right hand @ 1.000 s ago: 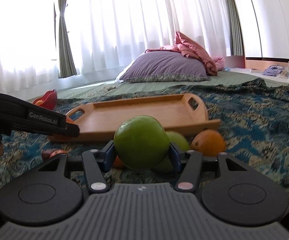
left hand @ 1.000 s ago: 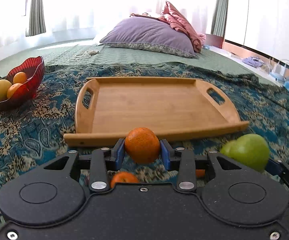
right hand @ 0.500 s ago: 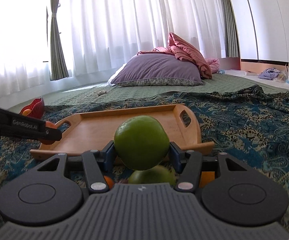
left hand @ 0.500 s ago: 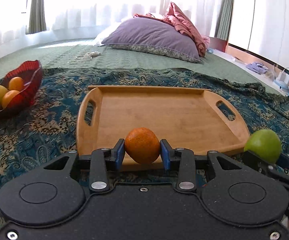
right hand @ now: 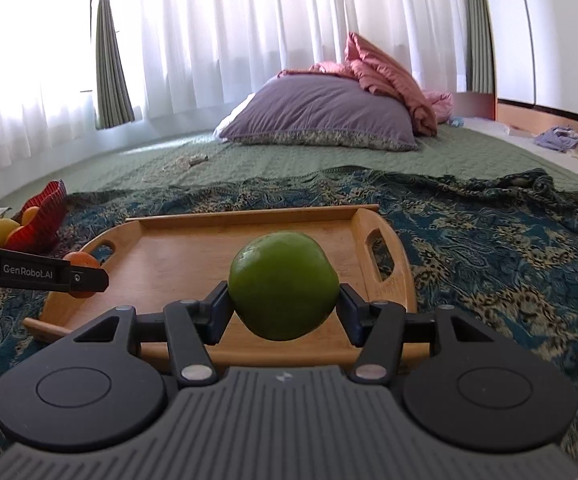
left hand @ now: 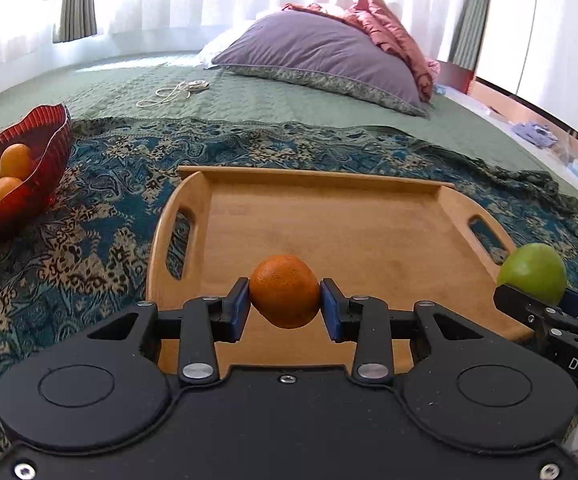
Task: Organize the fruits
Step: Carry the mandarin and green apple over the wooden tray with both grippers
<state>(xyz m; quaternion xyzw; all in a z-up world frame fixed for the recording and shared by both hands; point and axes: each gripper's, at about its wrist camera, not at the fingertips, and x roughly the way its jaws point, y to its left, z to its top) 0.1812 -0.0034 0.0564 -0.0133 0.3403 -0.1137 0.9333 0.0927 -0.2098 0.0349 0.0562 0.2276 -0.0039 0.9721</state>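
Grippers sit side by side over the near edge of the wooden tray (left hand: 329,232), both tilted somewhat downward toward it. The left gripper (left hand: 285,304) has its jaws closed on an orange (left hand: 285,291), the blue pads pressing its two sides, and carries it above the near part of the tray floor. The right gripper (right hand: 283,308) has its jaws clamped on a green apple (right hand: 283,285), which likewise hangs over the tray's near half; in the left wrist view this apple shows at the right edge, just past the tray's right handle. In the right wrist view the left gripper's finger reaches in from the left and covers part of the orange it holds. The tray lies on a patterned blue cloth (left hand: 101,216) spread over the green bed cover (left hand: 249,100), and its floor is bare. Well to the left on the cloth stands a red bowl (left hand: 45,148) with two oranges and a yellow fruit inside. Farther back on the bed rest a purple pillow (left hand: 321,52) and a pink blanket (left hand: 389,24) bunched behind it, with white curtains beyond.
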